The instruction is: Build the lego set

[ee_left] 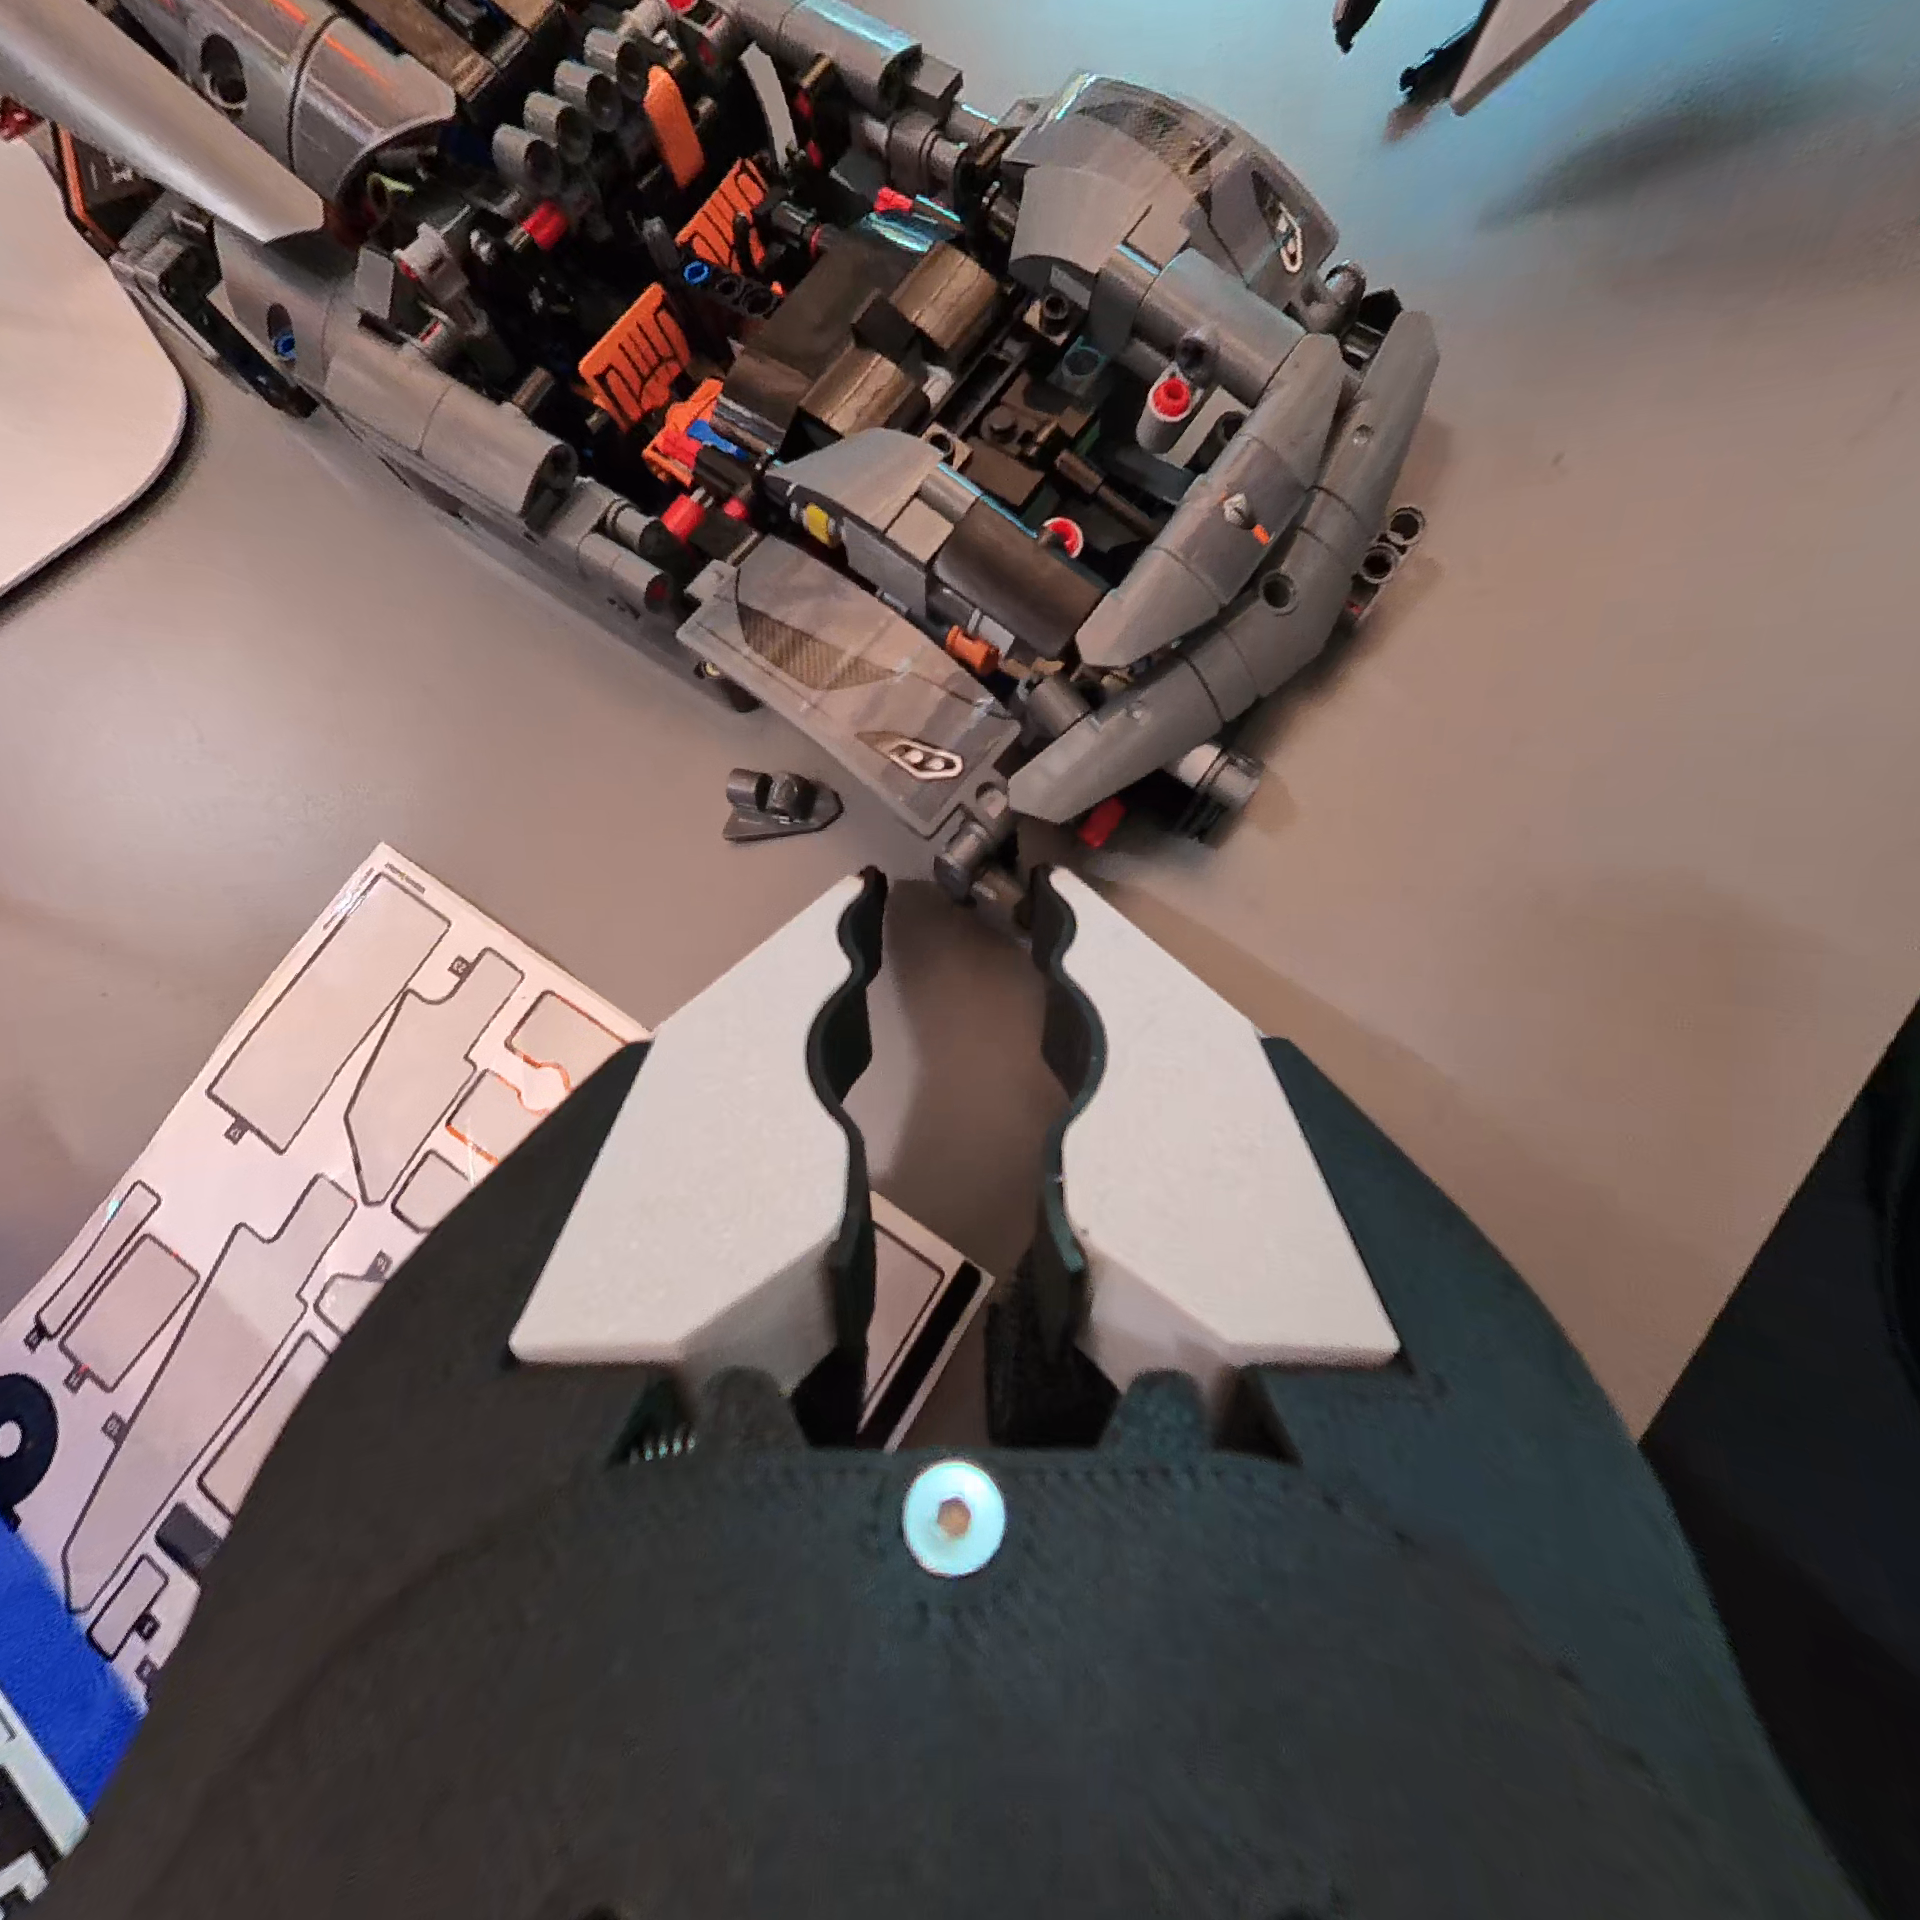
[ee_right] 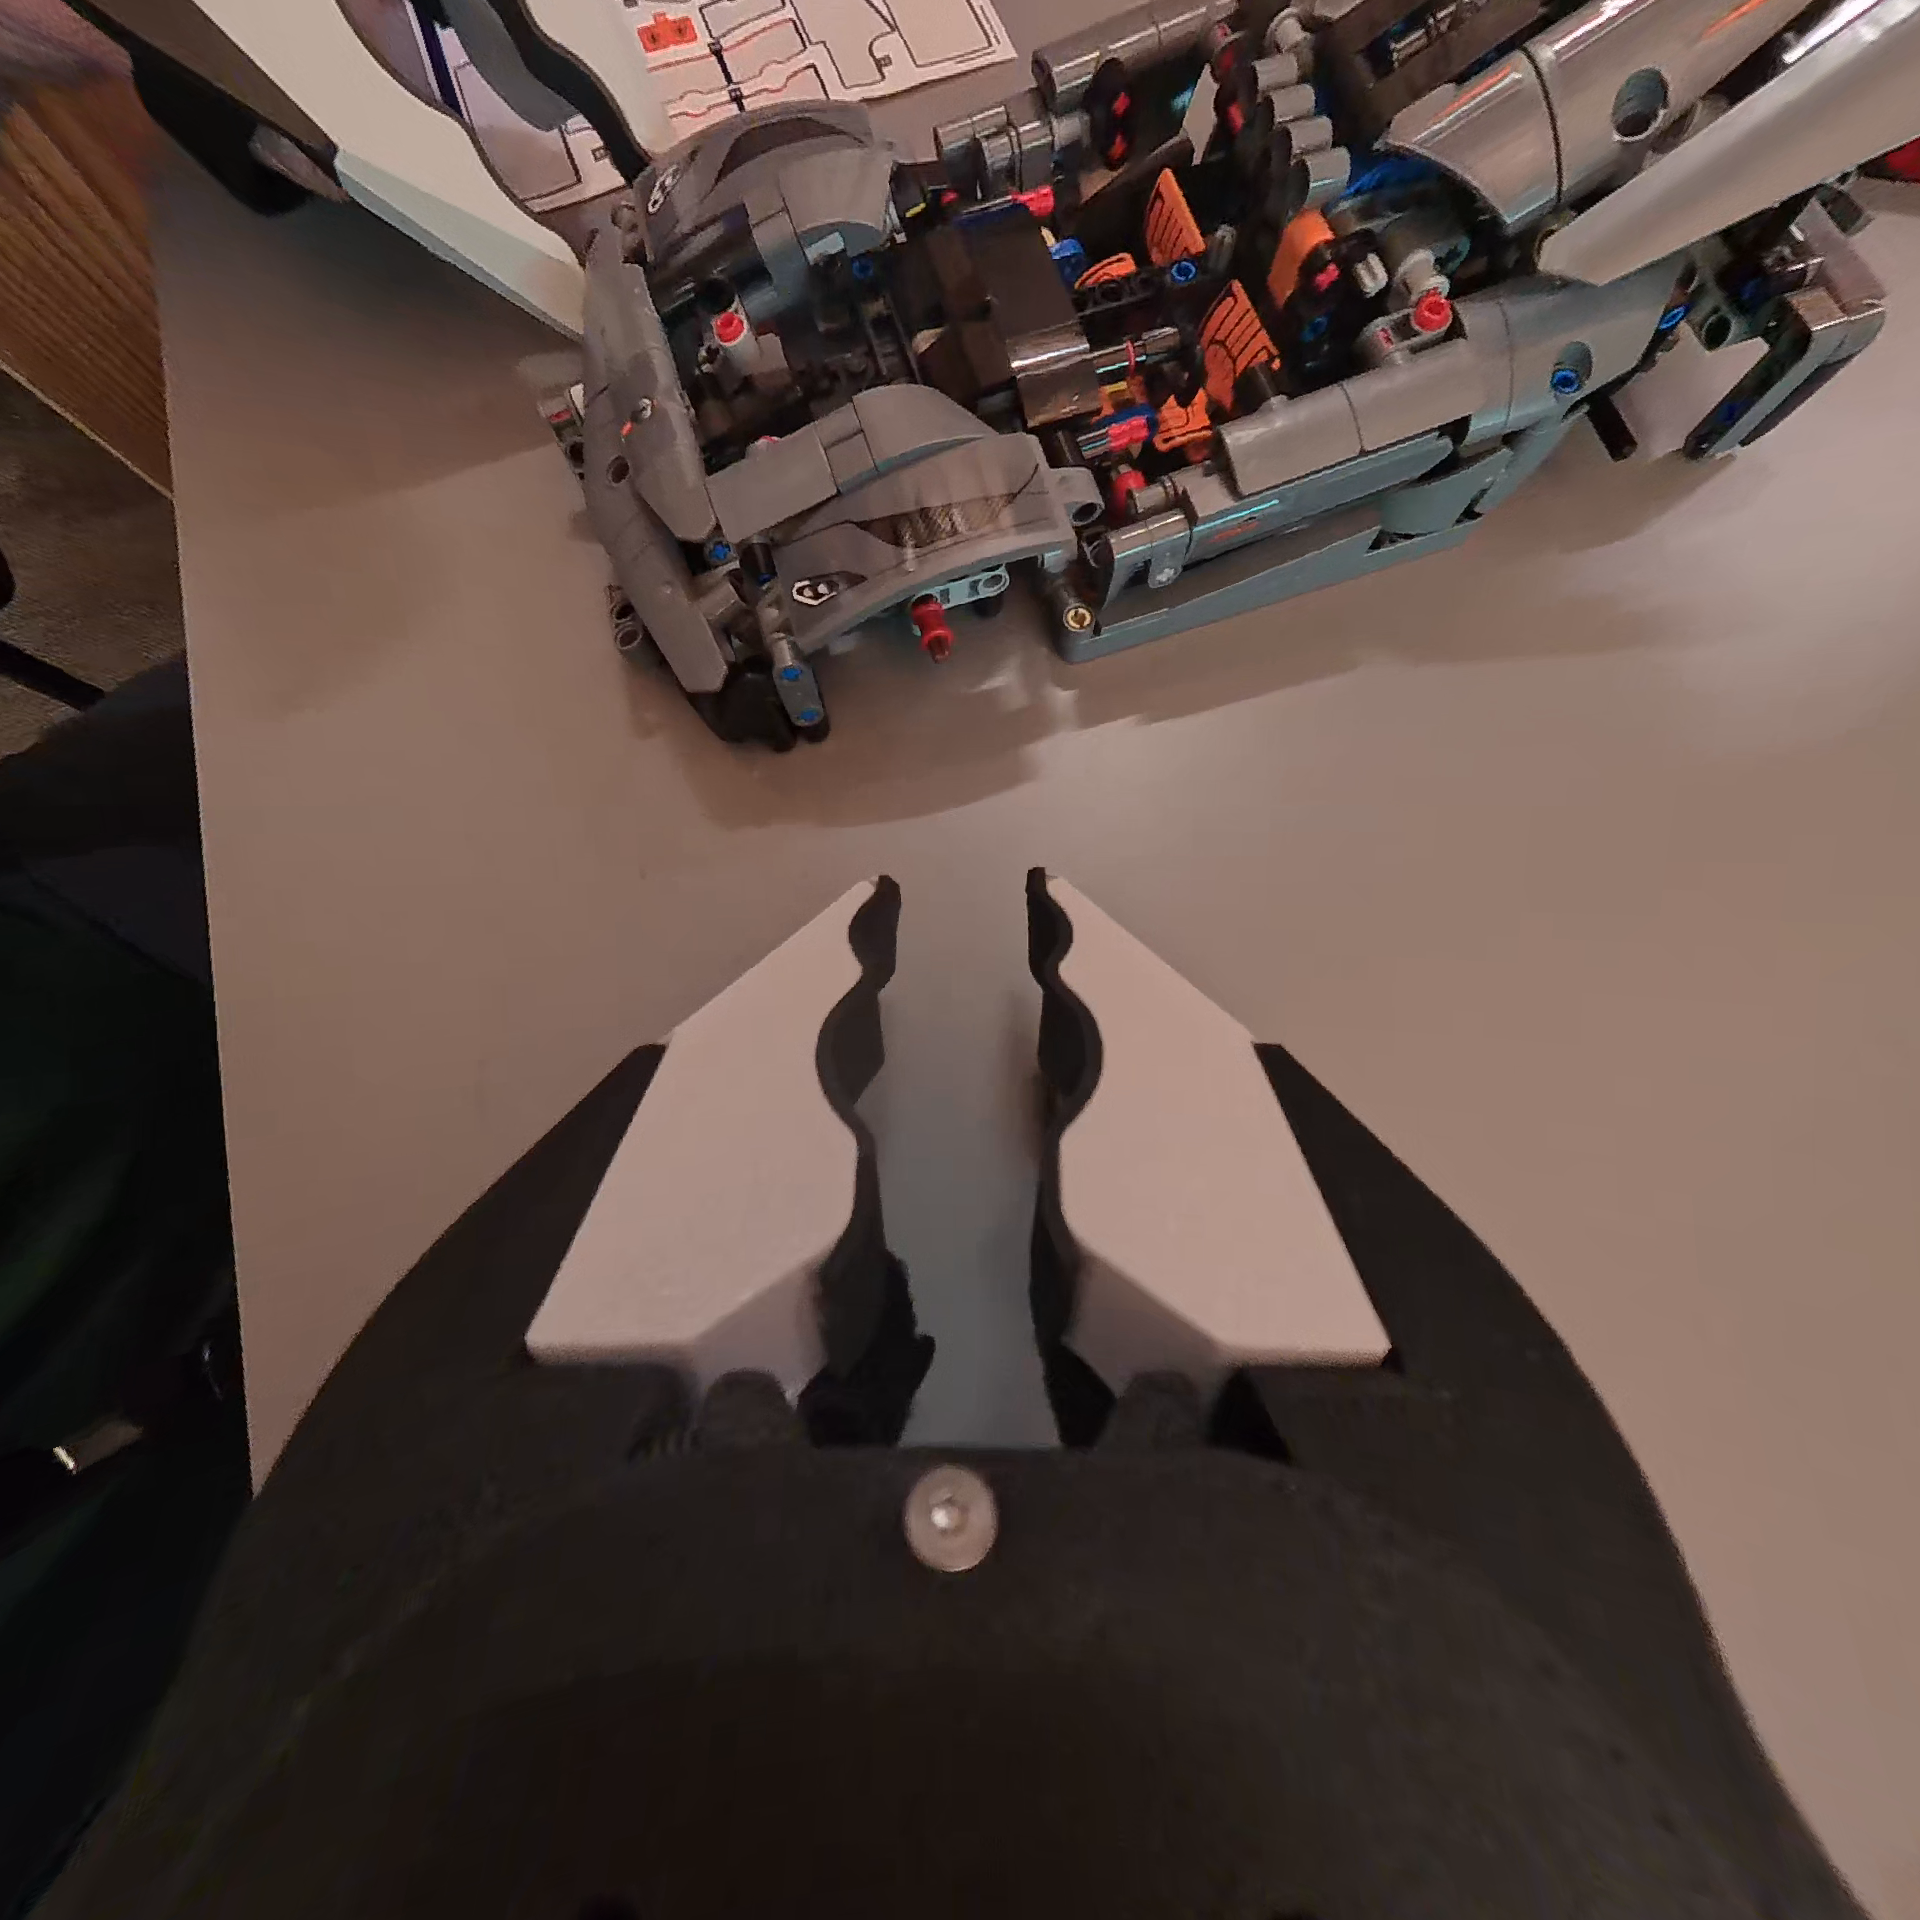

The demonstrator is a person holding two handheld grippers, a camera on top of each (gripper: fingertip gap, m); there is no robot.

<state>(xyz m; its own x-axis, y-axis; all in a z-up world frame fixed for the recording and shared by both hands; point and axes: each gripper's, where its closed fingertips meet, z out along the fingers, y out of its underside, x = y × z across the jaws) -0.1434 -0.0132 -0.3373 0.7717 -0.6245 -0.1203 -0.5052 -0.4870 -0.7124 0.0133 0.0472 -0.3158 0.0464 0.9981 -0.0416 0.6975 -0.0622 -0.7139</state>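
Observation:
A partly built grey lego car (ee_left: 852,416) with orange, red and black inner parts lies on the grey table. My left gripper (ee_left: 961,883) is open, its tips right at a grey pin end (ee_left: 982,868) on the car's near corner. A small dark grey loose piece (ee_left: 779,802) lies just left of that corner. In the right wrist view the car (ee_right: 1039,416) sits farther ahead. My right gripper (ee_right: 961,888) is open and empty over bare table, short of the car. The left gripper's fingers (ee_right: 416,145) show at the upper left there, by the car's front.
A sticker sheet (ee_left: 312,1143) lies under and left of my left gripper; it also shows in the right wrist view (ee_right: 810,47). A pale rounded object (ee_left: 73,395) lies at the left edge. Dark loose parts (ee_left: 1455,52) lie at top right. The table edge (ee_right: 177,582) runs along the left. Left tips to right tips: about 20 centimetres.

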